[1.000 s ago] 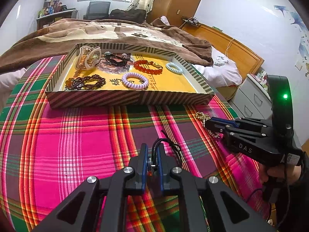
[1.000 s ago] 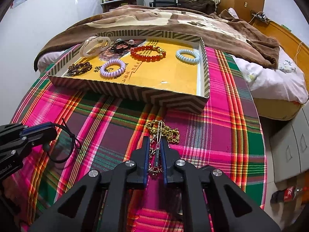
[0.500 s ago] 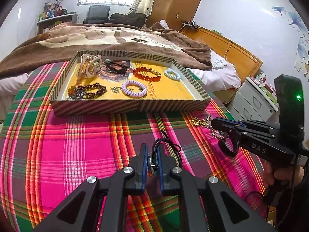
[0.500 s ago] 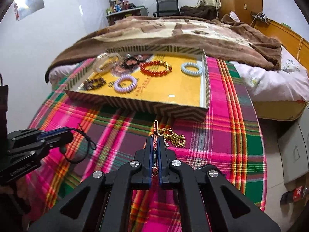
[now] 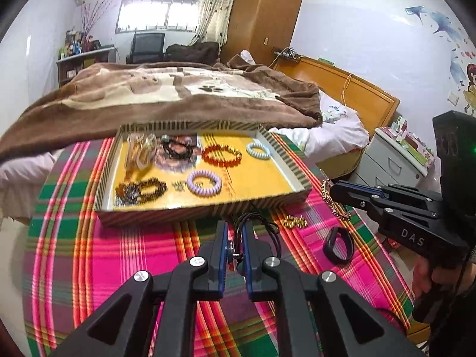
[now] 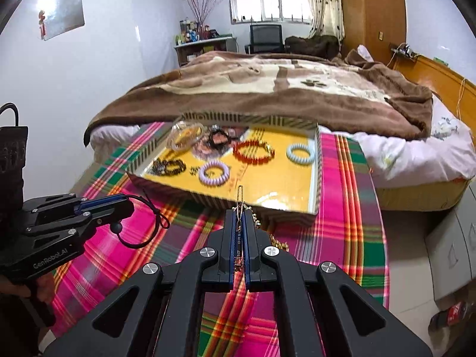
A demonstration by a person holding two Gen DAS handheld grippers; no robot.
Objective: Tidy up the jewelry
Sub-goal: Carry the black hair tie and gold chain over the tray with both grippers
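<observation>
A striped tray point(image 5: 208, 206) point(image 6: 226, 197) with a yellow floor holds several bracelets and hair ties. My left gripper point(image 5: 234, 226) point(image 6: 128, 205) is shut on a black cord necklace point(image 5: 253, 223) point(image 6: 148, 223), held above the plaid cloth in front of the tray. My right gripper point(image 6: 238, 214) point(image 5: 333, 189) is shut on a gold chain necklace point(image 6: 239, 199) point(image 5: 334, 205), lifted near the tray's front right corner; its end hangs to the cloth.
A black band point(image 5: 337, 245) and a small gold piece point(image 5: 294, 222) lie on the plaid cloth point(image 5: 119, 253) right of my left gripper. A brown blanket point(image 5: 178, 95) lies behind the tray. A grey drawer unit point(image 5: 389, 163) stands at right.
Both grippers have risen and moved toward the tray with their necklaces. The gold chain has come mostly off the cloth. The black band is now exposed on the cloth.
</observation>
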